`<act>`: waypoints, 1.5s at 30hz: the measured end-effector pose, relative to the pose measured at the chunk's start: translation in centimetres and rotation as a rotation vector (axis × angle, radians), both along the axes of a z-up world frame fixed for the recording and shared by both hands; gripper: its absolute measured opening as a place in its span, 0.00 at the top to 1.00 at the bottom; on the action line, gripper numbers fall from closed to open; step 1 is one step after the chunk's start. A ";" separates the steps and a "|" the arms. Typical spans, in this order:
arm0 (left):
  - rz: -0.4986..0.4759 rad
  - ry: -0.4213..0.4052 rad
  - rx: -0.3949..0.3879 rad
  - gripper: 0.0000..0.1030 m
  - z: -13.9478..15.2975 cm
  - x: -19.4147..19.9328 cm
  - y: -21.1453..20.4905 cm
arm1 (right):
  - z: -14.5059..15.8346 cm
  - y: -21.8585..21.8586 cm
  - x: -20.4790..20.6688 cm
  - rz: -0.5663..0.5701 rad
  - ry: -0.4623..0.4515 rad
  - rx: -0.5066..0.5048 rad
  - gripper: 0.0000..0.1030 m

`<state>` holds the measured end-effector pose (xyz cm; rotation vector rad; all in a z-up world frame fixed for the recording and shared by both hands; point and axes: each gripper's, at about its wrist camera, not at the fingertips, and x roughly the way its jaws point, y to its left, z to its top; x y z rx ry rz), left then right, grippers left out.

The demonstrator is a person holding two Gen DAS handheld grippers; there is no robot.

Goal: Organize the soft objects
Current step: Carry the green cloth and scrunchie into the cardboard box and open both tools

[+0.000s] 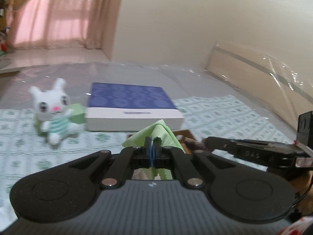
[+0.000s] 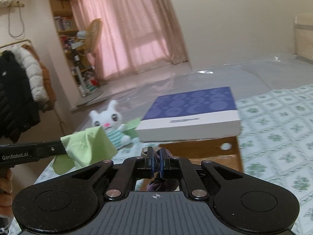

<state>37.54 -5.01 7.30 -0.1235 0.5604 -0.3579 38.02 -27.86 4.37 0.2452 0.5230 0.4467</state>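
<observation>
My left gripper (image 1: 151, 143) is shut on a light green cloth (image 1: 165, 134), which bunches up over its fingertips. In the right wrist view the same green cloth (image 2: 88, 146) hangs from the left gripper (image 2: 63, 146) at the left. My right gripper (image 2: 156, 152) is shut on a small dark purple soft thing (image 2: 156, 157), mostly hidden between the pads. In the left wrist view the right gripper (image 1: 205, 142) reaches in from the right with that dark thing (image 1: 192, 144) at its tip. A white plush bunny (image 1: 52, 109) (image 2: 109, 121) in a striped top sits on the bed ahead.
A flat blue-and-white box (image 1: 131, 105) (image 2: 191, 113) lies on the patterned sheet (image 2: 273, 129), with a pale green block (image 1: 76, 113) behind the bunny. A wooden tray (image 2: 205, 150) lies just under both grippers. Coats (image 2: 19, 78), a bookshelf (image 2: 66, 39) and a fan (image 2: 92, 35) stand far left.
</observation>
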 end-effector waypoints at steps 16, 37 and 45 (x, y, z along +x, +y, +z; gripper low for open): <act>-0.041 0.140 -0.071 0.93 -4.8 8.2 -7.5 | -2.9 -5.5 2.8 -0.133 0.060 0.041 0.95; 0.000 0.232 0.066 0.60 -7.9 8.2 -5.5 | -3.6 -4.7 4.3 -0.116 0.037 0.080 0.57; -0.001 0.205 0.113 0.46 -6.9 5.5 -5.2 | -3.7 -4.8 2.0 -0.128 0.106 0.008 0.52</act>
